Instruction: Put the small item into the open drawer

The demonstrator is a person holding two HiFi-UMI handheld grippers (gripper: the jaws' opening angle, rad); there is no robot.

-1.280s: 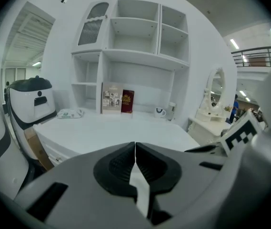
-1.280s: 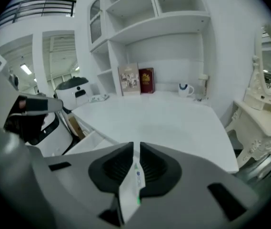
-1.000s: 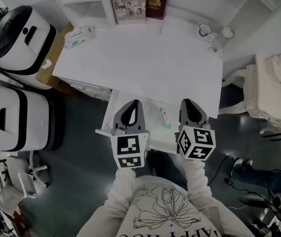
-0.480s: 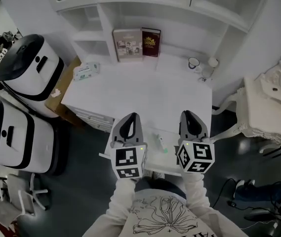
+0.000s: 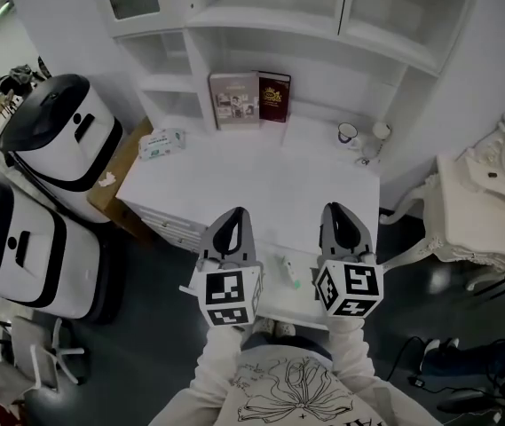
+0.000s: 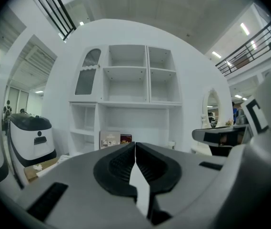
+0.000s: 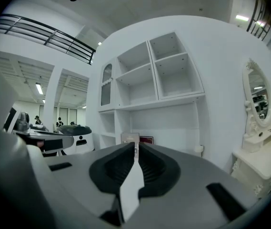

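Note:
The small item, a white-and-green tube [image 5: 288, 272], lies in the open white drawer [image 5: 274, 293] that juts out below the front edge of the white desk [image 5: 261, 185]. My left gripper [image 5: 234, 214] hovers over the drawer's left part and my right gripper [image 5: 334, 209] over its right part, with the tube between them and lower down. Both point toward the shelves. In the left gripper view the left gripper [image 6: 135, 145] is shut with nothing in it. The right gripper [image 7: 136, 146] is likewise shut and empty in its own view.
Two books [image 5: 250, 99] lean at the back of the desk, a tissue pack [image 5: 161, 142] lies at its left edge and cups [image 5: 350, 134] stand at back right. Two white-and-black machines [image 5: 57, 136] stand to the left, an ornate white side table [image 5: 492, 216] to the right.
The head view has pulled back and tilted up, so more of the shelves shows. Both grippers stay side by side over the drawer, and the tube lies where it was.

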